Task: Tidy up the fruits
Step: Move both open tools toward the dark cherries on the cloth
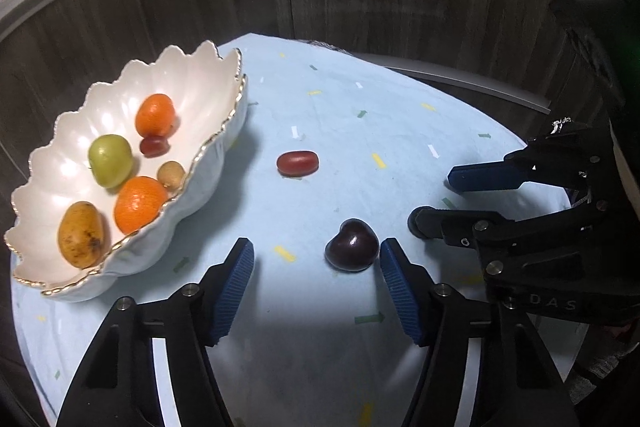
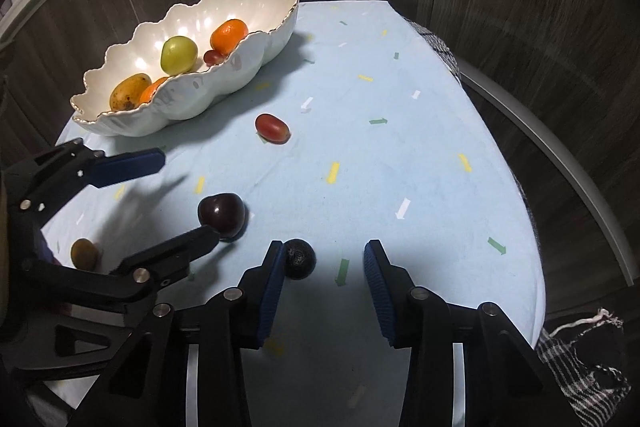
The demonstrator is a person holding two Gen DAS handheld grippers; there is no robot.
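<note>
The dark cherry (image 1: 352,245) sat on the light blue cloth of the desk (image 1: 360,99), right up against the inner face of the left claw's (image 1: 317,281) right pad, with the other pad well off at its 9 o'clock. So that claw was apart, fruit inside the gap but not pinched. In the right wrist view the same cherry (image 2: 221,214) showed at about 10 o'clock from the right claw (image 2: 324,267).

The right claw was apart too. A small, wrinkly black fruit (image 2: 299,258) sat touching its left pad, with the other pad well clear at its 3 o'clock. Couldn't tell what fruit that one was.

A red oblong fruit (image 1: 297,163) lay loose on the cloth at roughly 11 o'clock from the cherry, about midway to the bowl. A small brownish fruit (image 2: 84,254) sat near the desk edge at 9 o'clock of the cherry in the right wrist view.

The scalloped white bowl (image 1: 224,131) with a gold rim stood farther out at 10 o'clock, holding two oranges (image 1: 155,114), a green round fruit (image 1: 110,160), a yellow-brown mango (image 1: 81,234), a small red one and a little tan one.
</note>
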